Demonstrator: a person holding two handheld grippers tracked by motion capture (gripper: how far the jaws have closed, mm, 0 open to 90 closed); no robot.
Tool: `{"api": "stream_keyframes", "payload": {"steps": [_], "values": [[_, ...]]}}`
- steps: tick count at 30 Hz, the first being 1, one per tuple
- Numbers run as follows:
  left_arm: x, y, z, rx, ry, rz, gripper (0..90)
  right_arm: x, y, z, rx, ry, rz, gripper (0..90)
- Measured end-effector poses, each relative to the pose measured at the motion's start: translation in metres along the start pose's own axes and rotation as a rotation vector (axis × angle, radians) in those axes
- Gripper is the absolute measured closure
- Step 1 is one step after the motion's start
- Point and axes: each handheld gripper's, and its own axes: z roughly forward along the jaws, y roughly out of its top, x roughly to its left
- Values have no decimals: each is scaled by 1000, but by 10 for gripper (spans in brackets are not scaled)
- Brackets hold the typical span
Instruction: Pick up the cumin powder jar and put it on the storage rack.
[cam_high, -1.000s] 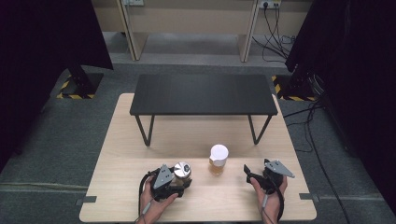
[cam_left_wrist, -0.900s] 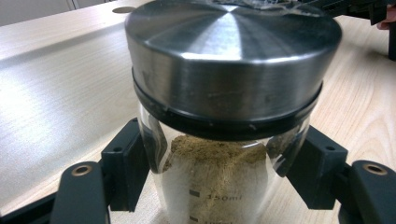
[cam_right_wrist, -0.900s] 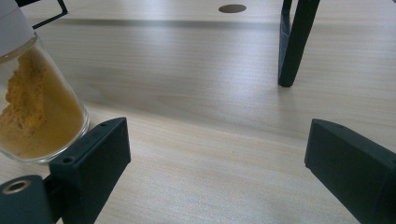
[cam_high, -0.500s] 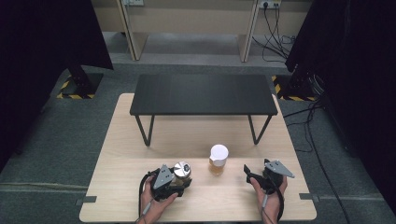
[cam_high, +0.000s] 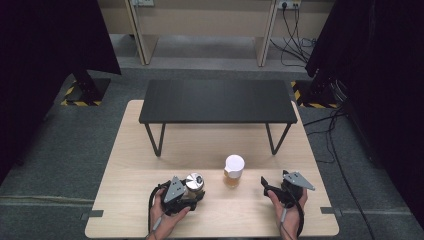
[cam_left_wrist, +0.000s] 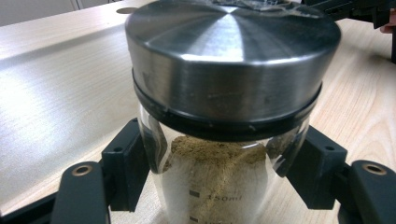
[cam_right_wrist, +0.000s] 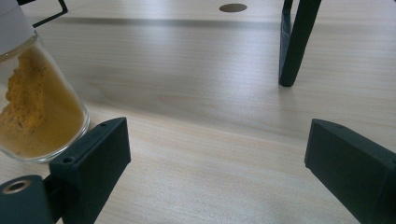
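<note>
Jaws of the left gripper (cam_high: 192, 189) are clamped on the glass of a jar (cam_left_wrist: 224, 182) with a steel lid (cam_left_wrist: 232, 60), standing on the near part of the table (cam_high: 135, 165). The right gripper (cam_right_wrist: 215, 163) is spread wide, holding nothing, beside a white-capped jar (cam_high: 233, 171) of yellow powder. The grasp looks done; next probably comes a steady lift, perhaps toward the black shelf (cam_high: 217, 101) farther back

- Looks like a lab or recording studio setup, not anyone's home.
- Black curtains (cam_high: 45, 40) hang on both sides, well beyond the left gripper (cam_high: 187, 192) and right gripper (cam_high: 280, 192).
- Hazard-striped stand bases (cam_high: 80, 95) sit on grey carpet (cam_high: 60, 155).
- Loose cables (cam_high: 295, 35) run to wall sockets far ahead of the grippers.
- Plain wooden table (cam_high: 150, 155) under the grippers, with a small black bench (cam_high: 217, 102) just ahead.
</note>
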Motion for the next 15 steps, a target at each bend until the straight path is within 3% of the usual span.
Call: {"api": "stream_keyframes", "payload": {"steps": [6, 8, 15], "values": [[0, -5, -3, -32, 14, -16, 303, 0, 0, 0, 1, 1, 1, 70], [-3, -5, -8, -62, 34, -14, 303, 0, 0, 0, 1, 1, 2, 70], [-11, 3, -22, -128, 72, -13, 303, 0, 0, 0, 2, 1, 0, 70]]}}
